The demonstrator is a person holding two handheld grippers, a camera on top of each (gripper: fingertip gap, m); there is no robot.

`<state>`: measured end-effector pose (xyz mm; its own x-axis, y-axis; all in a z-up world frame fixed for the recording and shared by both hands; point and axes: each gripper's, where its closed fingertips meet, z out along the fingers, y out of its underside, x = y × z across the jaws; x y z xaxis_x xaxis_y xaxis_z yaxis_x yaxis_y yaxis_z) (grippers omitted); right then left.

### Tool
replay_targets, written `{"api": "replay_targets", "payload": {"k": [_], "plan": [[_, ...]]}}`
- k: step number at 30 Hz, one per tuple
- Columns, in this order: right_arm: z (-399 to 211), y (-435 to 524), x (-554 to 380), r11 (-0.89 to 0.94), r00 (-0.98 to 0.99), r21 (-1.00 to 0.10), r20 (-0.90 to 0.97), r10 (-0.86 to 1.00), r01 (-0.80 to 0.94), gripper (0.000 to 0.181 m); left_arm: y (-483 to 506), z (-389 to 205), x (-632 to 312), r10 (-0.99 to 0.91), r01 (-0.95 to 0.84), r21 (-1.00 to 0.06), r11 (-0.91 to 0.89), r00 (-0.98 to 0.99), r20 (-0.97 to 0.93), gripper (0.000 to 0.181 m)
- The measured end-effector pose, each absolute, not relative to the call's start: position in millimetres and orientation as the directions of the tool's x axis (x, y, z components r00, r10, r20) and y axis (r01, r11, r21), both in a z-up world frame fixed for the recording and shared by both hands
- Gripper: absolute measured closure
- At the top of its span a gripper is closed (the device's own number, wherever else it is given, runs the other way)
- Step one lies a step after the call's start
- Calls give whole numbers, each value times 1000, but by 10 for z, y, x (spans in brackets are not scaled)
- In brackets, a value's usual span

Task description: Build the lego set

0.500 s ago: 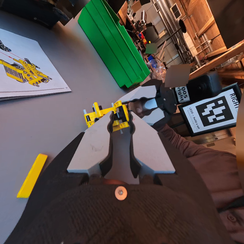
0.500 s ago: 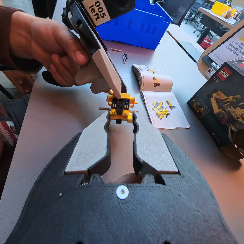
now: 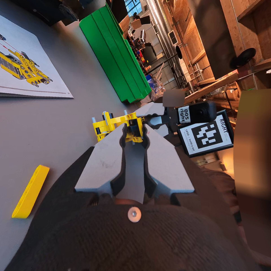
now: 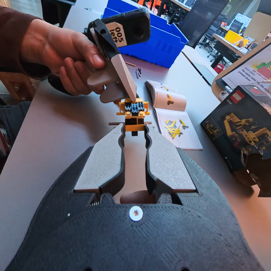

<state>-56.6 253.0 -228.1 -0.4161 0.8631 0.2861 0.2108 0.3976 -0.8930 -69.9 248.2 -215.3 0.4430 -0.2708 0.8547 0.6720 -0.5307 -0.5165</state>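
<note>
Warm side light, fisheye warp at edges, bkgd slightly blurred.

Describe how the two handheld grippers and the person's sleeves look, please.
Both the left gripper and the right gripper have a ribbed black printed body with a central silver screw, and two flat grey fingers with wavy black inner edges. Each carries a black camera with a white sticker on top. The sleeves are dark brown.

the open white instruction booklet [image 3: 29, 58] runs off the left edge in the left wrist view. the dark printed cardboard box [image 4: 240, 132] is cut by the right edge. small dark pins [image 4: 138, 72] on the grey counter [image 4: 58, 124] are too small to identify.
</note>
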Motion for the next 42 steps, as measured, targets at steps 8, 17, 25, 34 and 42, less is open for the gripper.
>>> {"api": "replay_targets", "payload": {"k": [8, 17, 25, 34, 42], "plan": [[-2359, 2673, -539, 403, -411, -882, 283, 867, 242, 158, 2469, -2185, -766, -272, 699, -487, -524, 405, 873, 164], [-2263, 2664, -482, 419, -424, -885, 306, 853, 204, 145, 2480, -2229, -698, -302, 606, -597, -526, 523, 797, 164], [-2227, 2496, -504, 488, -424, -863, 395, 815, 133, 145, 2494, -2212, -622, -344, 586, -615, -527, 515, 786, 164], [-2276, 2491, -571, 449, -394, -874, 351, 849, 188, 142, 2513, -2168, -629, -349, 629, -580, -518, 464, 814, 165], [-2237, 2515, -590, 447, -364, -876, 362, 858, 181, 159, 2550, -2143, -693, -331, 679, -556, -480, 447, 831, 165]]}}
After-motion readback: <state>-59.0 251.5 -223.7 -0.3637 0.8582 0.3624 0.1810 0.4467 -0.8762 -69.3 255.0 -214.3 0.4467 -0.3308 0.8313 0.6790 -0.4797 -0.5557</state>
